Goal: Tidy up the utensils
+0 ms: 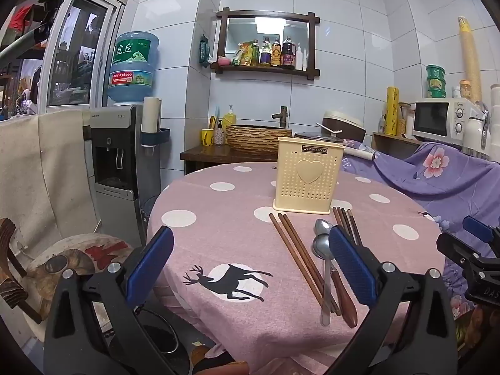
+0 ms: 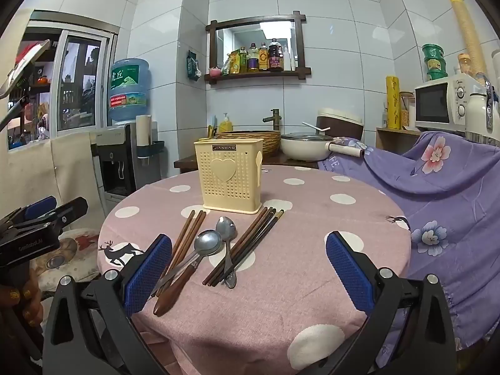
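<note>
A cream perforated utensil holder (image 1: 307, 178) (image 2: 229, 175) stands upright on the round pink dotted table (image 1: 218, 234) (image 2: 312, 281). In front of it lie a pair of brown chopsticks (image 1: 300, 259) (image 2: 187, 234), a wooden-handled spoon (image 1: 343, 297) (image 2: 207, 243), a steel spoon (image 1: 323, 226) (image 2: 225, 228) and several dark chopsticks (image 1: 347, 222) (image 2: 247, 247). My left gripper (image 1: 250, 265) (image 2: 50, 211) hovers open at the table's near left edge, holding nothing. My right gripper (image 2: 248, 268) (image 1: 468, 240) is open over the near edge, the utensils just beyond its left pad.
A water dispenser (image 1: 122, 162) stands left of the table, with a printed stool (image 1: 72, 259) below it. A purple flowered cloth (image 2: 437, 187) covers something at the table's right. Behind are a counter with a basin (image 1: 256, 137), a pan (image 2: 304, 147) and a microwave (image 2: 440, 106).
</note>
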